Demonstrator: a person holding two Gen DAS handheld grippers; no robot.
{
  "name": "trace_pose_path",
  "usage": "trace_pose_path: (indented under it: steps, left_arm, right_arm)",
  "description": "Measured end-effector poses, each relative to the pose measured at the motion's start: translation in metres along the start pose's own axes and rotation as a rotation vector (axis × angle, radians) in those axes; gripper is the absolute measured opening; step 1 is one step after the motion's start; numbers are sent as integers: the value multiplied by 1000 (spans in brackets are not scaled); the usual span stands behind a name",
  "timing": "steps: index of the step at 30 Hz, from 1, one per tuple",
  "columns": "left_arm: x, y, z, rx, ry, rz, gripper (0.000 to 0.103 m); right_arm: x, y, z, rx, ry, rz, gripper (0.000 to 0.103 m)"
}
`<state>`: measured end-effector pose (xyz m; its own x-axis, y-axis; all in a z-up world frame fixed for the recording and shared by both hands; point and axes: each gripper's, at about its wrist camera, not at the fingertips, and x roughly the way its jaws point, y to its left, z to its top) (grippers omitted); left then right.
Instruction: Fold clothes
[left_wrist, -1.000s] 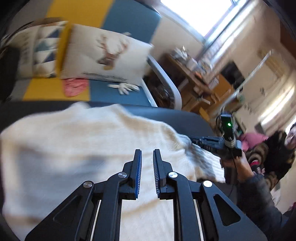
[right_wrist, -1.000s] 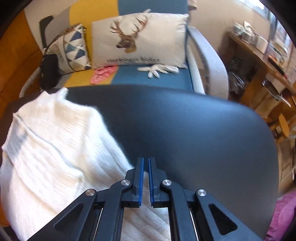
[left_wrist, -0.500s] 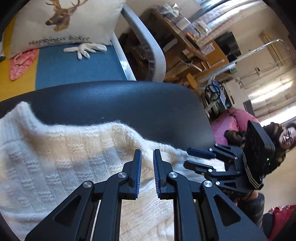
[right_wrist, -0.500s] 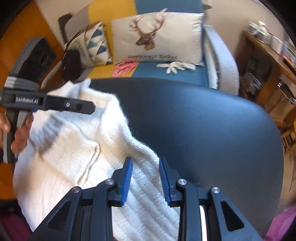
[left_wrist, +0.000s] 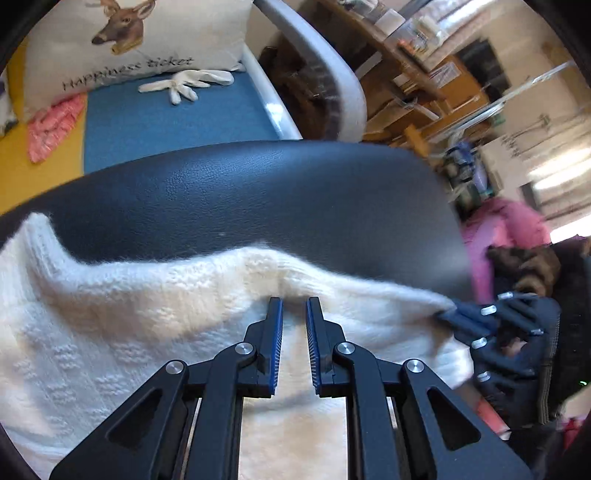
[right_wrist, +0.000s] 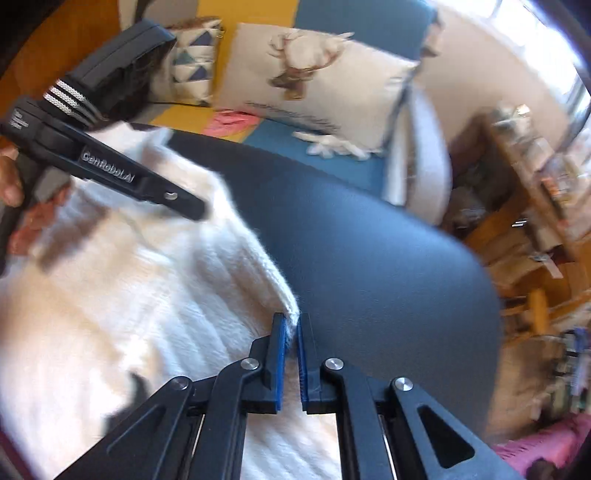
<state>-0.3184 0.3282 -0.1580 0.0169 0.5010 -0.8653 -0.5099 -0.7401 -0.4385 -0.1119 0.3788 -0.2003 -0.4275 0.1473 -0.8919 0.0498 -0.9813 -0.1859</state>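
Down on the black leather-look tabletop (left_wrist: 295, 192) lies the white chunky-knit sweater (left_wrist: 110, 332), covering the near and left part of the surface while the far and right part stays bare. From the left wrist view, the left gripper (left_wrist: 294, 306) hangs tilted downward over the sweater, its 2 blue-padded fingers (left_wrist: 276, 332) set a narrow gap apart with their tips at the raised far edge of the knit; no wool sits pinched between the pads, so this pair stands slightly open and empty. At the right of that view, the right gripper (left_wrist: 448, 314) bites the sweater's right corner, and the fabric runs taut from that corner toward the left. From the right wrist view, the right gripper (right_wrist: 290, 321) has just been closing, after opening, and now clamps a small tuft of the sweater's (right_wrist: 147, 295) ribbed edge between its blue pads, right where the white knit meets the dark tabletop (right_wrist: 369, 266). Off to the upper left in that view, the left gripper's black body (right_wrist: 110, 173) slants over the sweater, held by a hand (right_wrist: 11, 184). Behind the table stands a blue and yellow sofa (left_wrist: 166, 122) with a deer-print cushion (left_wrist: 129, 44), a white glove (left_wrist: 184, 83) and a pink cloth (left_wrist: 51, 125).
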Motion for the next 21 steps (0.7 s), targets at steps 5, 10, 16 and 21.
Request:
trace_pose_path:
  steps: [5, 10, 16, 21]
  left_arm:
    - [3, -20, -4, 86, -29, 113, 14]
    - [-12, -25, -9, 91, -118, 56, 14]
    - [21, -23, 11, 64, -33, 63, 14]
    - [12, -21, 10, 14, -49, 33, 14]
  right_arm:
    - [23, 16, -15, 15, 33, -52, 5]
    - [-14, -18, -23, 216, -85, 25, 23]
    - [-11, -20, -36, 259, -19, 132, 23]
    - [-7, -28, -43, 303, 44, 80, 19]
